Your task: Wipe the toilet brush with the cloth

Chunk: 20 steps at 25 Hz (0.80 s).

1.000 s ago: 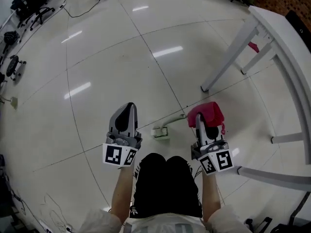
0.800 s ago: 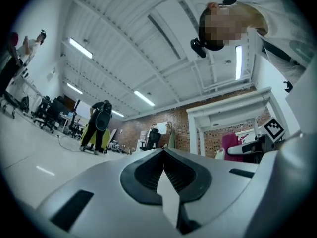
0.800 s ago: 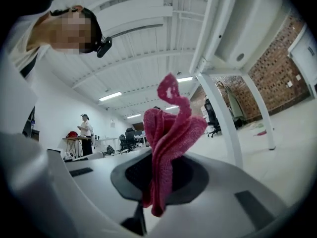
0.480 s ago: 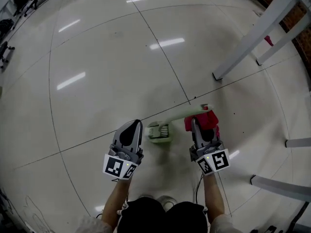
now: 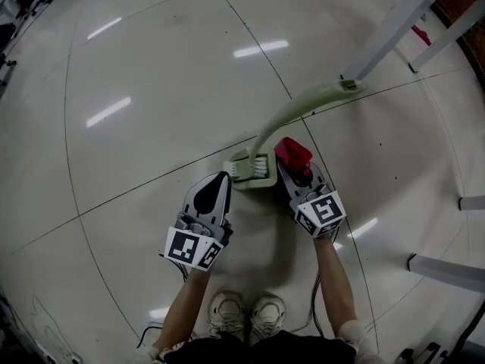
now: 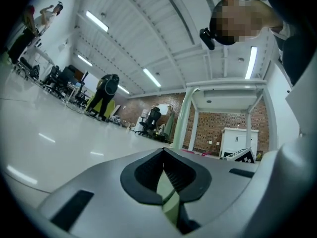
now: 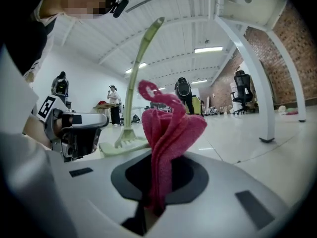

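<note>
Toilet brush (image 5: 254,179) lies flat on the floor (image 5: 151,67) with its bristle head toward us. The curved handle arcs away and ends by the foot of a white worktop leg (image 5: 394,25). Both grippers sit low and roughly level, one on each side of the head. The left gripper (image 5: 222,179) is just beside the head's left edge; we cannot tell whether it touches. The right gripper (image 5: 289,171) is just to the head's right. The right fingers are clamped on the pink cloth (image 5: 292,150), with a bunched fold standing out past the tips, presumably so that fabric rather than the fingers meets the brush. The left fingers are closed together, with nothing clearly gripped. A pale green sliver shows in the slit between them, which we read as the brush beyond. Judgement: the left gripper is placed to steady or take the brush while the right wipes, and it would have to spread its fingers first. The cloth is near the head, but no contact is evident, so wiping has not yet begun.
</note>
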Available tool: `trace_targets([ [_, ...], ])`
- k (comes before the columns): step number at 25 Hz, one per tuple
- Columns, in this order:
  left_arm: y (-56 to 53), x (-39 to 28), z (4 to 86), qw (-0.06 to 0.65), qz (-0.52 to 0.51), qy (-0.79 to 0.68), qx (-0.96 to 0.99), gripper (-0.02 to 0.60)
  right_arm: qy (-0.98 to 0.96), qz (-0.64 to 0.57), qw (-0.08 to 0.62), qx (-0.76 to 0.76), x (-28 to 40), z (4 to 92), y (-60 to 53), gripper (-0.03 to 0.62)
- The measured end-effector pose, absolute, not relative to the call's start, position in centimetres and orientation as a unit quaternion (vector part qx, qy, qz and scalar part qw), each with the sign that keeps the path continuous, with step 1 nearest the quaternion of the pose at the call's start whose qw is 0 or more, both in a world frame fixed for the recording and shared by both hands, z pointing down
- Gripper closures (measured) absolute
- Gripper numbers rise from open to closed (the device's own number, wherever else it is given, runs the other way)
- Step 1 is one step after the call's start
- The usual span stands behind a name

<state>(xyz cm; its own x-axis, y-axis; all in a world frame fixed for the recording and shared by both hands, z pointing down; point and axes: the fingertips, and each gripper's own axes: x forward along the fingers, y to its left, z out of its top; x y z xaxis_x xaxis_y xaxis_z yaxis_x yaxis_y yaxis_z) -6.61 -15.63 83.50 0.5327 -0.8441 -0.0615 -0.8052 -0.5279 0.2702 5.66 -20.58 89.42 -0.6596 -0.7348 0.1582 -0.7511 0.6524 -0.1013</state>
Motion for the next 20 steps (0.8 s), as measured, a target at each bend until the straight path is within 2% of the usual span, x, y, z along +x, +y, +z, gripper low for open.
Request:
trace_targets([
  [6,-14.6,-5.4,84.3,0.115,-0.080,-0.459,0.877,0.578,-0.920,0.090,0.072,0.376,5.7,89.5,-18.0,0.563],
  [13,-13.5,-5.1,83.9,0.095,-0.060,-0.460,0.881,0.578,-0.909,0.132,0.048,0.392,5.4,89.9,-12.3,0.563],
  [20,-13.2,-8.3,84.4,0.091,-0.055,-0.502,0.858,0.578,-0.842,0.115,0.057,0.524,6.3,90.0,-10.9,0.563],
])
